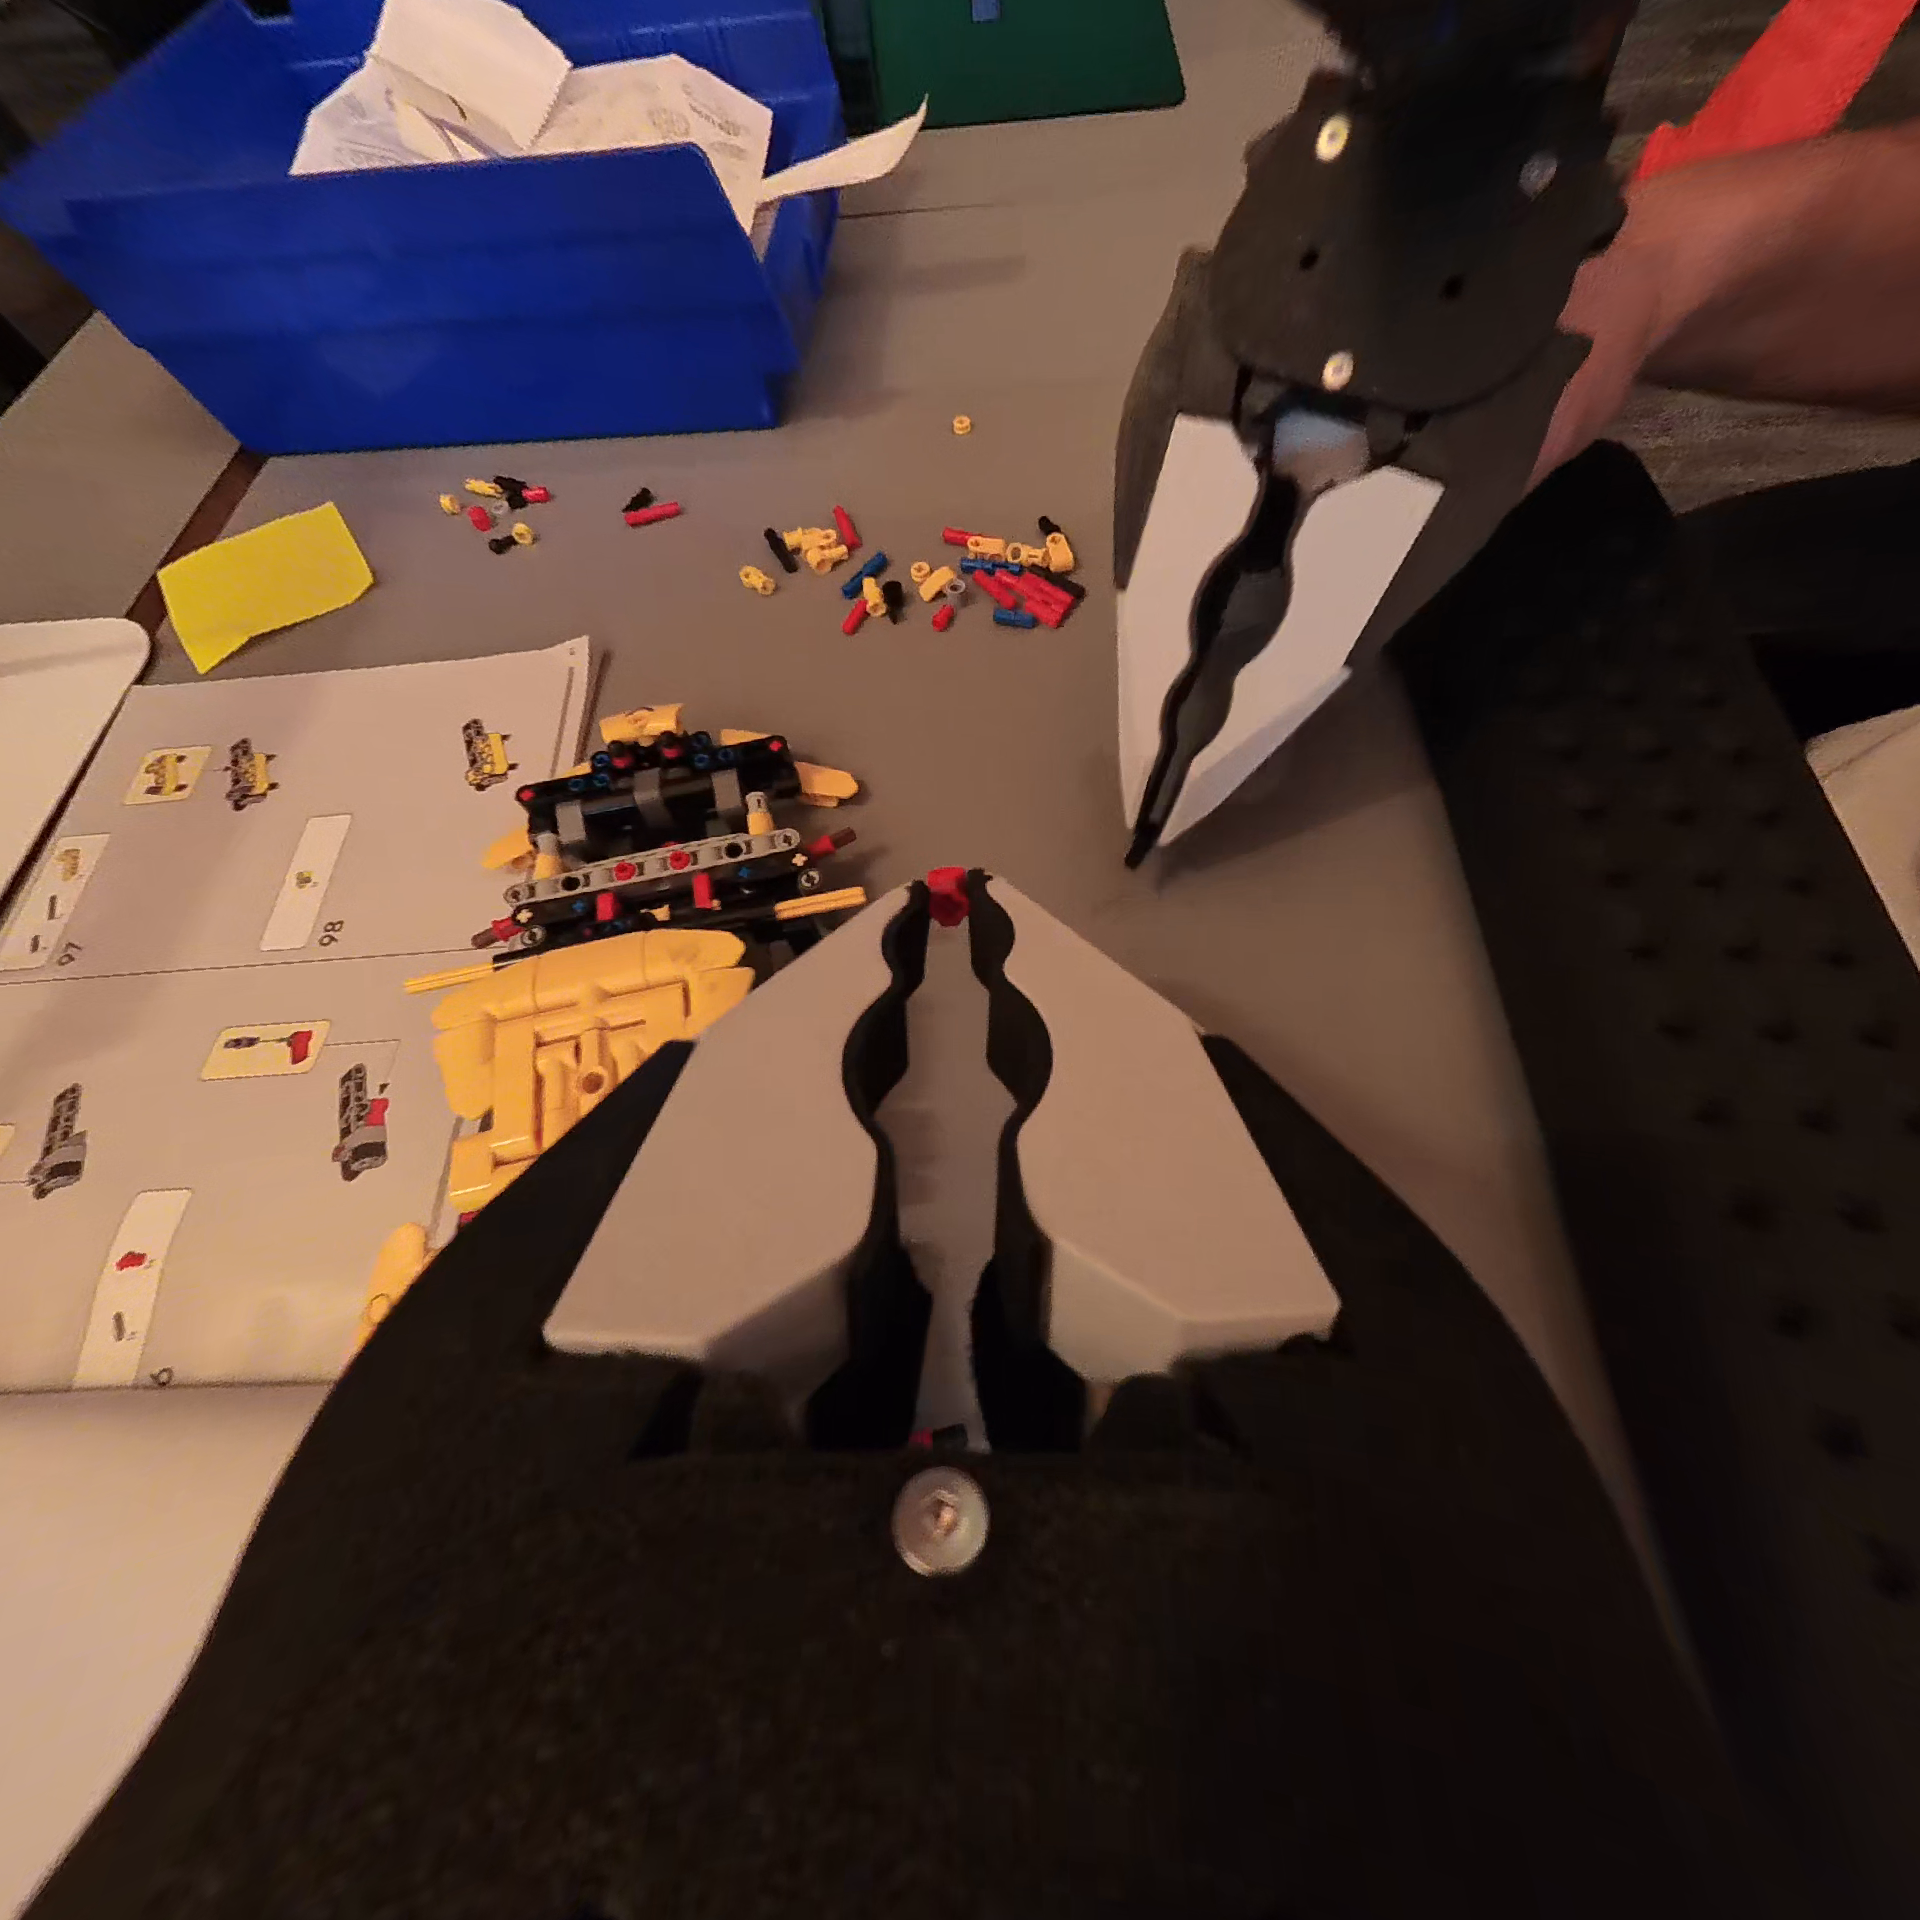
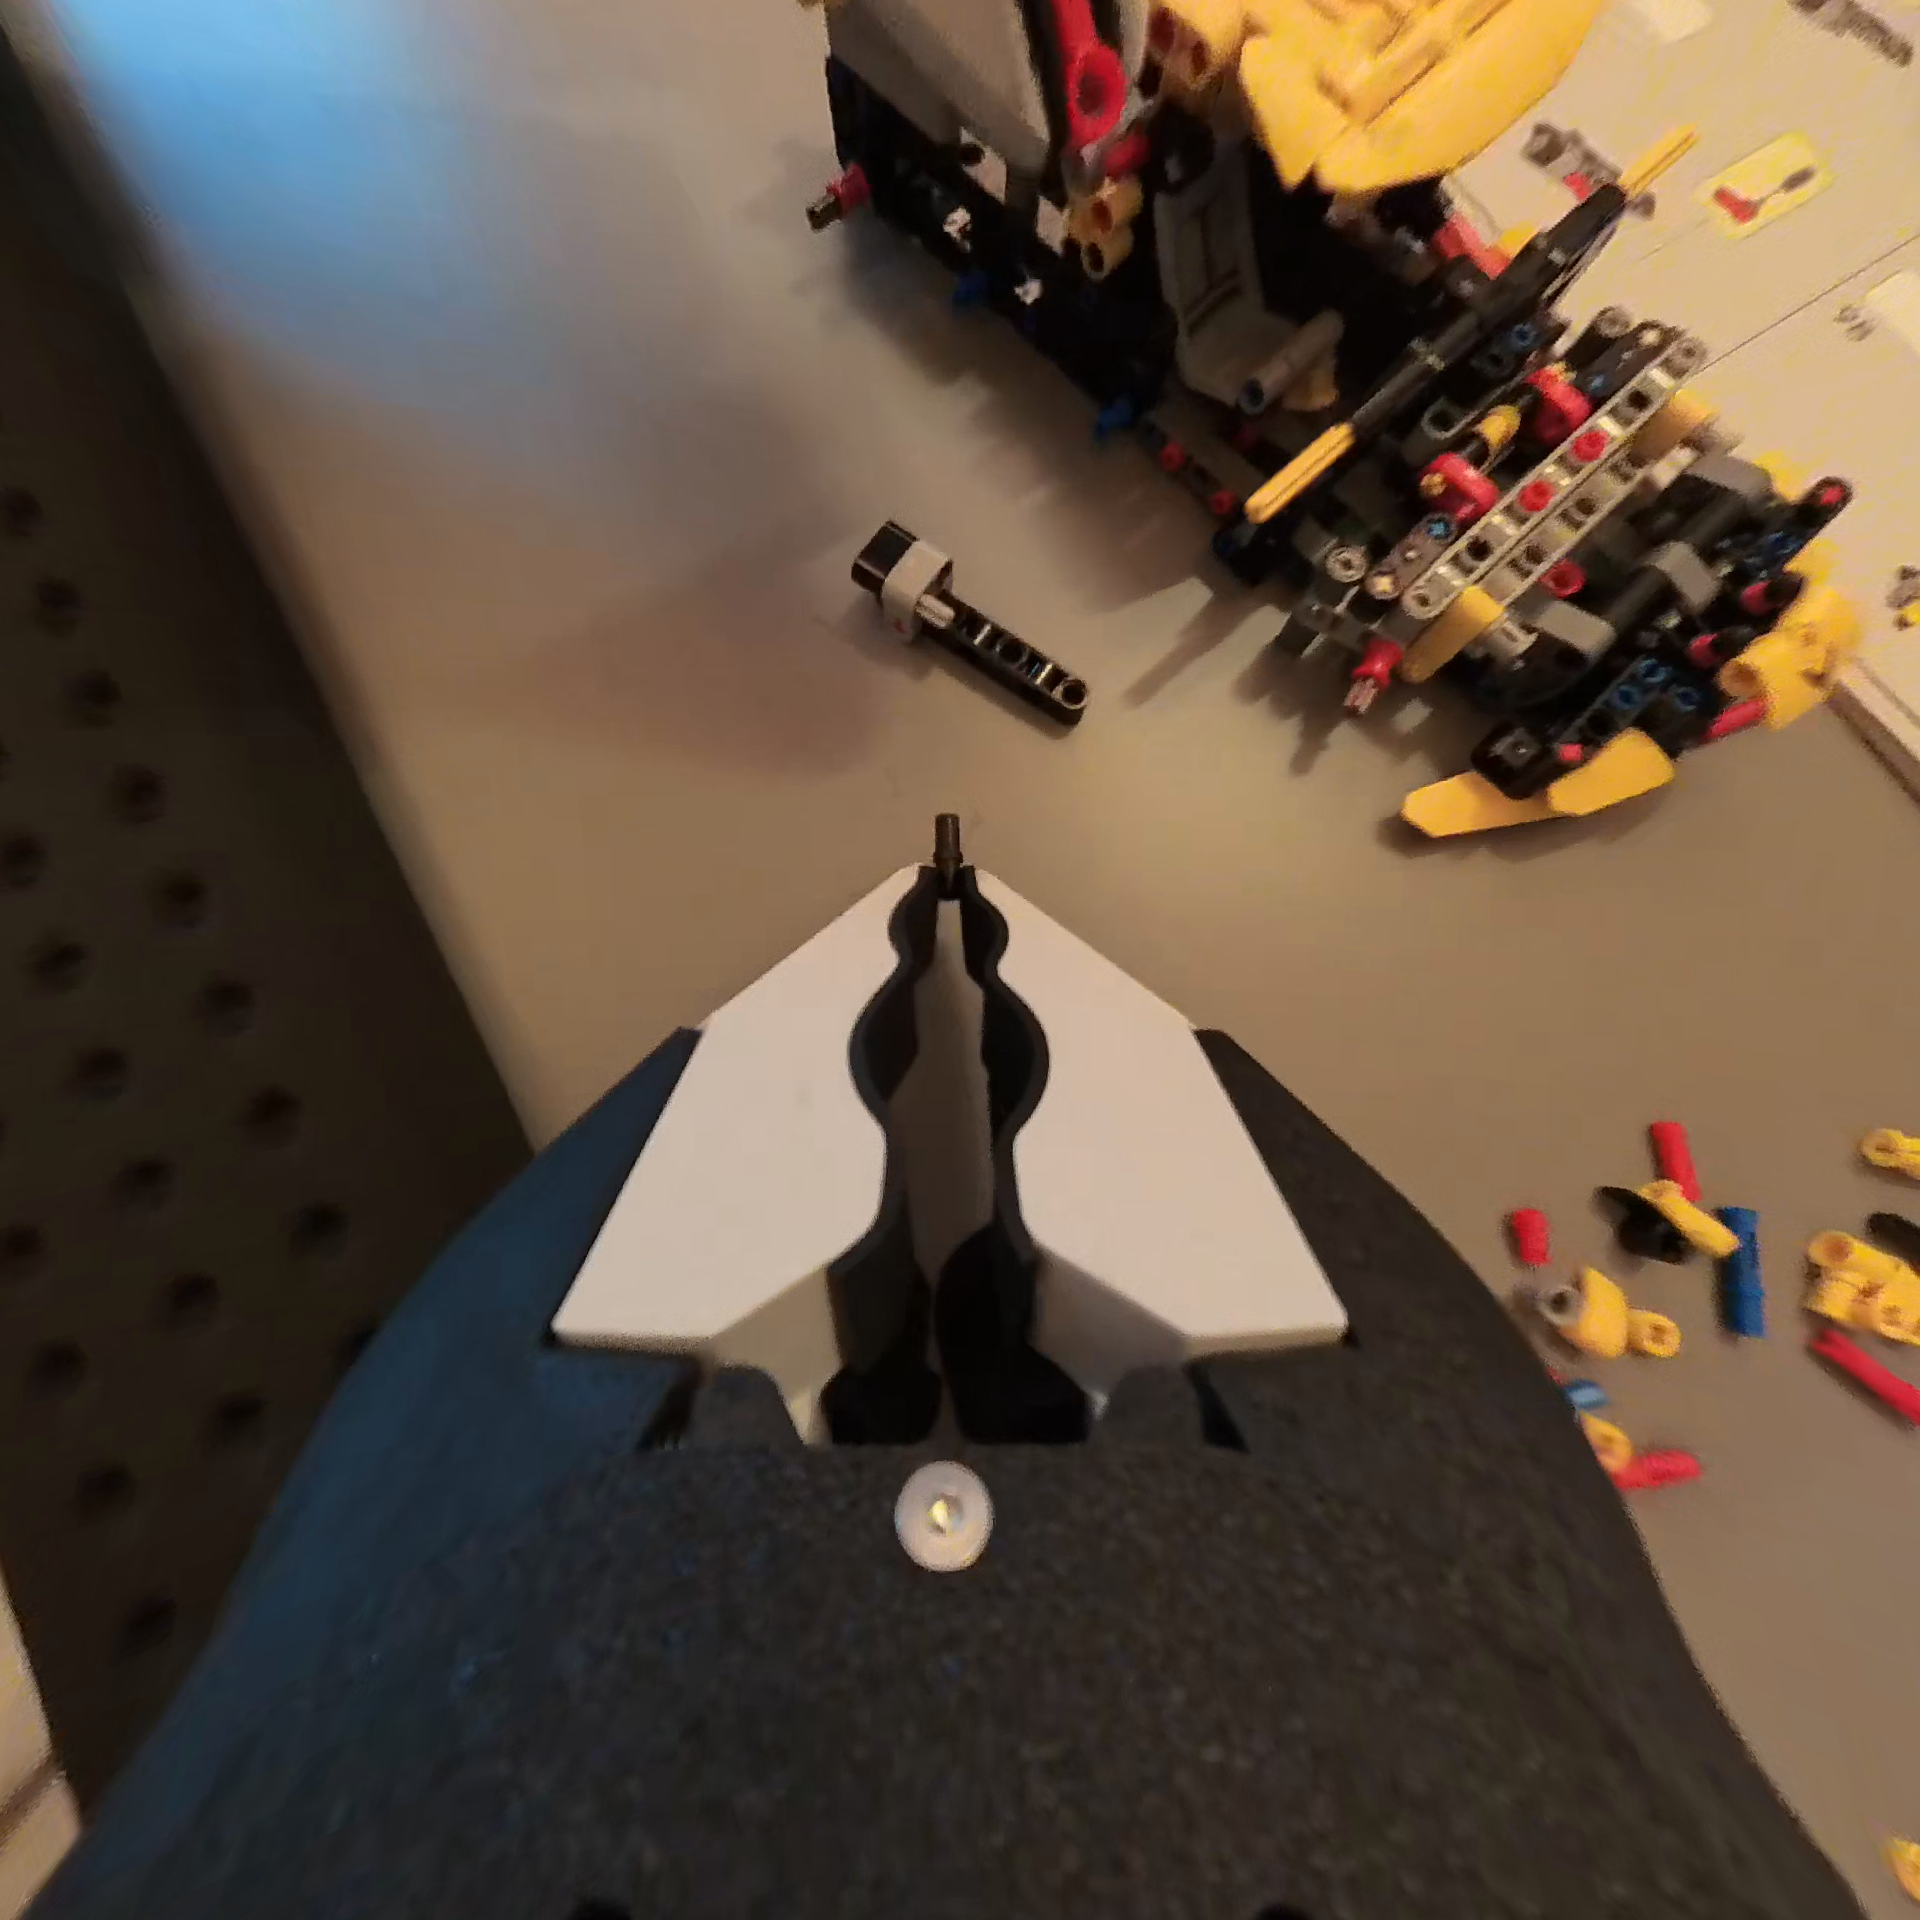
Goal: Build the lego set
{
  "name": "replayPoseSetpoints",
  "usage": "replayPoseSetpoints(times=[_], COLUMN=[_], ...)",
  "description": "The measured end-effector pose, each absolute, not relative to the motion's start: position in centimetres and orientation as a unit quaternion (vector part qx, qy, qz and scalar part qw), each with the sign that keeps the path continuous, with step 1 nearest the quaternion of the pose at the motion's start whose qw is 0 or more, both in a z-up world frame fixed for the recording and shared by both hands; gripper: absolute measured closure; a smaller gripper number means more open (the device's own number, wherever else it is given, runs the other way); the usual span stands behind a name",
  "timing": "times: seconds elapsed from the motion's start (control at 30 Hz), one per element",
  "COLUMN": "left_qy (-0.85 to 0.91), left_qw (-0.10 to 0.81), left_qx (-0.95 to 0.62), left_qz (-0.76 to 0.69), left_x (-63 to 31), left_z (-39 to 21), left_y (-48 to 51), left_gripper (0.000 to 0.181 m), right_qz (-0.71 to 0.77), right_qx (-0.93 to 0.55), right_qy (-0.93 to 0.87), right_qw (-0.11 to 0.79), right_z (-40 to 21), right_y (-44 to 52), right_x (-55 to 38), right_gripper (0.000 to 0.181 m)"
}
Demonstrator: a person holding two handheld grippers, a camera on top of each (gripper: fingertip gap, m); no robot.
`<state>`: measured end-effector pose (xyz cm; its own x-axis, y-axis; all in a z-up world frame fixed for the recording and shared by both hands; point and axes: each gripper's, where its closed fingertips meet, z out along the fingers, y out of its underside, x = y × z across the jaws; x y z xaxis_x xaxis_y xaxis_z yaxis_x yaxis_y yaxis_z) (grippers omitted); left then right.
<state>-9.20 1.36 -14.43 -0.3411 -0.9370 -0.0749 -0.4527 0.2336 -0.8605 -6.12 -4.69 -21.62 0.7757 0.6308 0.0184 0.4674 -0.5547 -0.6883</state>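
My left gripper [image 1: 943, 896] is shut on a small red lego piece [image 1: 943, 900] at its fingertips, just right of the yellow and black lego model [image 1: 644, 894] on the grey table [image 1: 1039, 748]. My right gripper [image 2: 948, 875] is shut on a small black pin [image 2: 947, 844] that sticks out past its tips; it also shows in the left wrist view [image 1: 1143, 847], tips down near the table. In the right wrist view the model [image 2: 1455, 436] lies far right, and a black beam with a grey collar [image 2: 966, 629] lies on the table ahead of the pin.
A pile of small red, yellow, blue and black pieces [image 1: 935, 577] lies behind the model. The open instruction booklet [image 1: 208, 987] is at the left, a blue bin [image 1: 436, 260] with papers at the back, a yellow card [image 1: 265, 582] beside it. A dark perforated board [image 1: 1714, 1039] is at the right. About 10 centimeters separates my left fingertips from my right.
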Motion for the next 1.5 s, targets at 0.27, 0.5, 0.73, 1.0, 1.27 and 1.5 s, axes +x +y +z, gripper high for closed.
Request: replayPoseSetpoints(times=[0.27, 0.5, 0.73, 1.0, 1.27, 1.5], left_qy=[0.700, 0.684, 0.684, 0.686, 0.689, 0.686], left_qw=[0.337, 0.357, 0.357, 0.355, 0.353, 0.353], left_qx=[-0.498, -0.507, -0.509, -0.510, -0.508, -0.509], left_qz=[-0.386, -0.385, -0.381, -0.378, -0.378, -0.381], left_x=[-9.5, -10.1, -10.2, -10.2, -10.2, -10.3], left_z=[-13.6, -12.6, -12.8, -12.9, -13.0, -12.9], left_y=[3.1, 4.4, 4.5, 4.5, 4.3, 4.4], left_gripper=[0.175, 0.175, 0.174, 0.175, 0.175, 0.175], right_qz=[0.003, -0.050, -0.076, -0.072, -0.078, -0.068], right_qx=[-0.942, -0.948, -0.938, -0.929, -0.931, -0.958], right_qy=[-0.334, -0.198, -0.175, -0.178, -0.183, -0.191], right_qw=[-0.028, -0.245, -0.290, -0.317, -0.308, -0.203], right_z=[-20.2, -20.7, -21.6, -22.1, -22.1, -20.4], right_y=[-13.1, -19.1, -19.7, -20.3, -20.2, -19.5], right_x=[6.6, 16.9, 18.2, 18.1, 18.1, 18.5], right_gripper=[0.178, 0.178, 0.178, 0.177, 0.169, 0.161])
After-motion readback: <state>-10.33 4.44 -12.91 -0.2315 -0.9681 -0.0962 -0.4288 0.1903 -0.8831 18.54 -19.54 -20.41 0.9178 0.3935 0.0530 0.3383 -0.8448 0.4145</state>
